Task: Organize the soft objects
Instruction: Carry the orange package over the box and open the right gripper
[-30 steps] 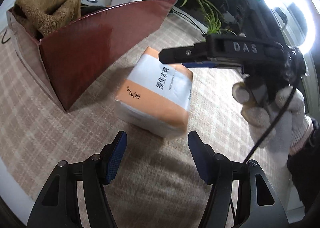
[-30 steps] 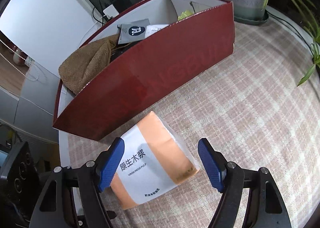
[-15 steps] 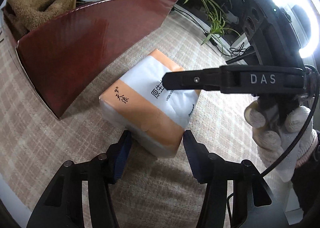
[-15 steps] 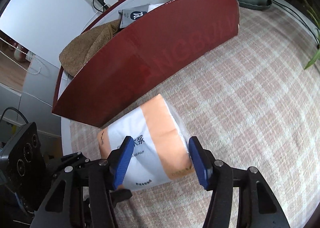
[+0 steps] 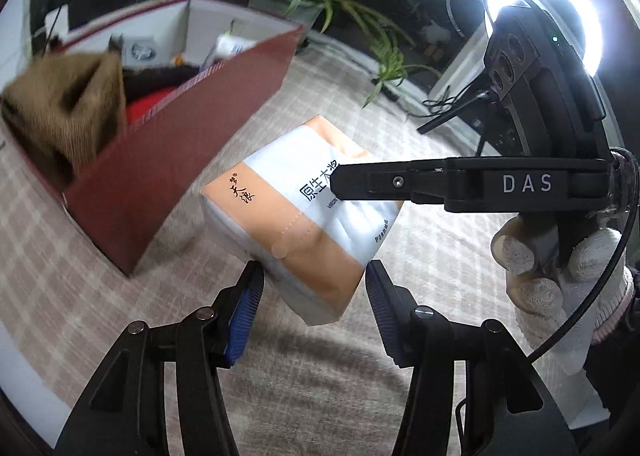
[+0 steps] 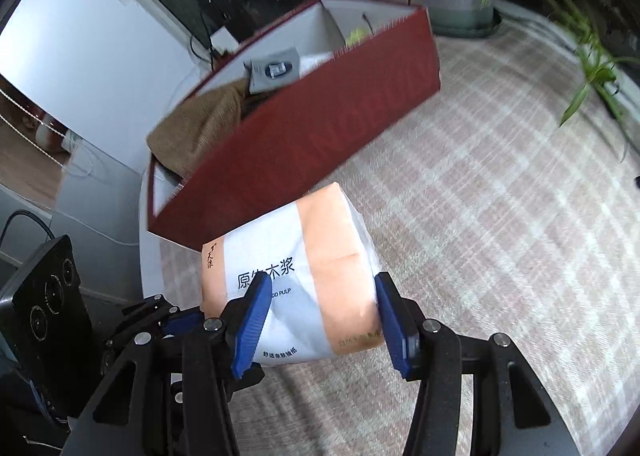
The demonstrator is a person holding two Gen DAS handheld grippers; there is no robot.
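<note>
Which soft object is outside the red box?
The orange-and-white tissue pack, held between both grippers. The brown towel lies inside the red box.

Printed in large dark characters on the white band of the tissue pack (image 6: 296, 276): "原生木浆", partly covered in both views. Under it, small Latin print ending "OD PULP" in the right wrist view. Brush-style black characters on the pack's orange end, too cursive to read surely. Raised on the black arm of the right gripper (image 5: 336, 192): "DAS".
</note>
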